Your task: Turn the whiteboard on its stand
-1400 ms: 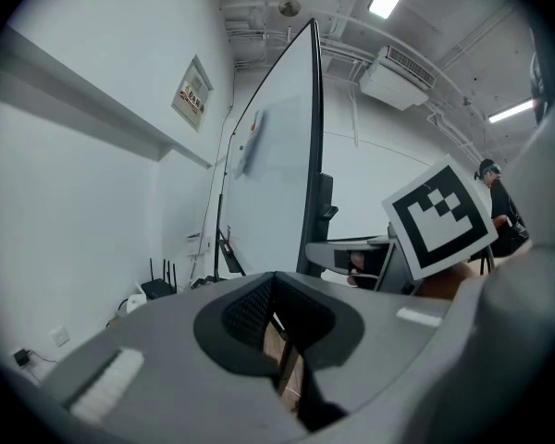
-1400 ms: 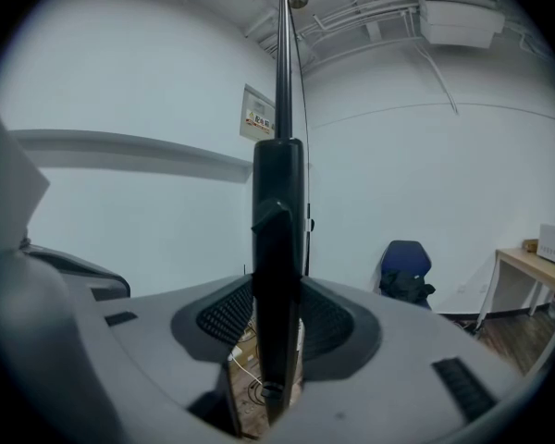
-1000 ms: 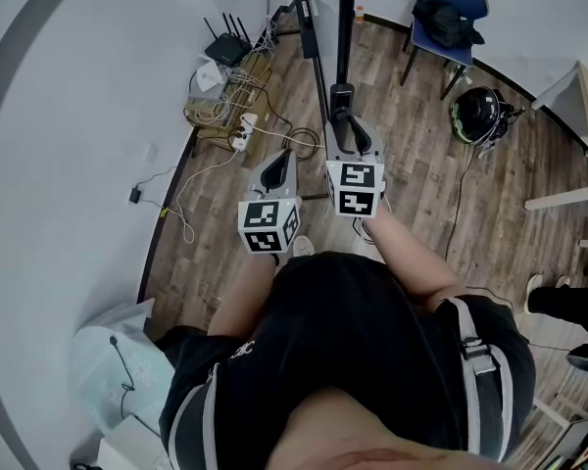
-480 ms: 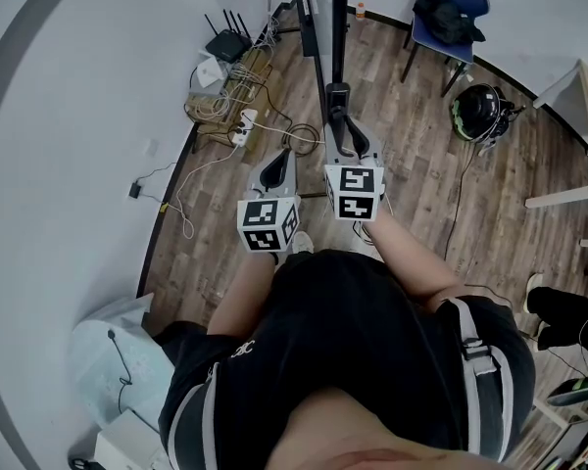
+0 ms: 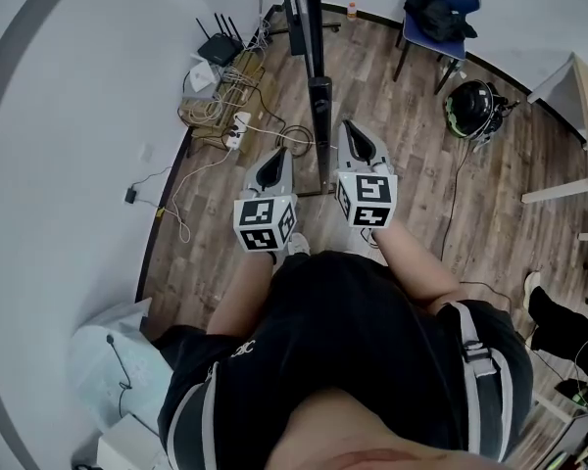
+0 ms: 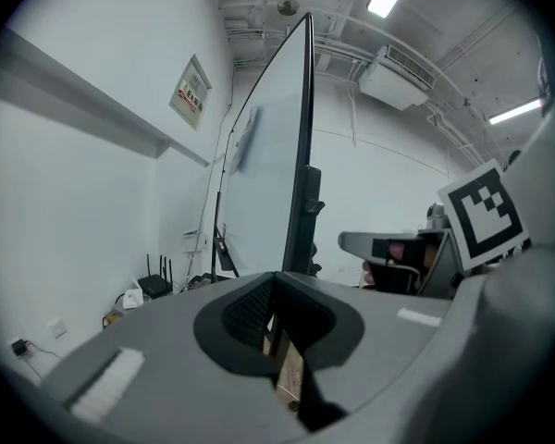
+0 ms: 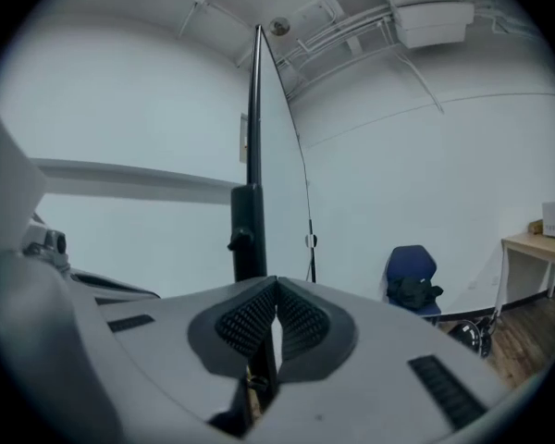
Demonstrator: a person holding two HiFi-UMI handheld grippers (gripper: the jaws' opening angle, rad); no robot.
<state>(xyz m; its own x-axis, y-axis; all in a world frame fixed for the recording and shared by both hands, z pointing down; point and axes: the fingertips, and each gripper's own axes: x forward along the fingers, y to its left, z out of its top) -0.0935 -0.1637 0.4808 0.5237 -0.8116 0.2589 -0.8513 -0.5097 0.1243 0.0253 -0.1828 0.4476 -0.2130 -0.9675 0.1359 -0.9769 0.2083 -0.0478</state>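
The whiteboard [image 5: 305, 8] stands edge-on ahead of me on its black stand post [image 5: 319, 101]. In the left gripper view its white face [image 6: 268, 155] is left of the dark frame edge. In the right gripper view the face [image 7: 282, 183] is right of the post [image 7: 248, 234]. My right gripper [image 5: 351, 127] hangs just right of the post, apart from it, shut with nothing between its pads [image 7: 296, 317]. My left gripper [image 5: 275, 161] is lower and left of the post, shut and holding nothing.
A router [image 5: 216, 47], a power strip with tangled cables [image 5: 237, 125] and the curved white wall lie to the left. A blue chair with a bag [image 5: 439, 13], a helmet [image 5: 470, 111] and a table corner [image 5: 583, 86] are to the right. A person's leg [image 5: 568, 306] shows at far right.
My right gripper has come off the stand post, moved to the right of it and closed its jaws. The post now sits further left. The left gripper has barely moved.
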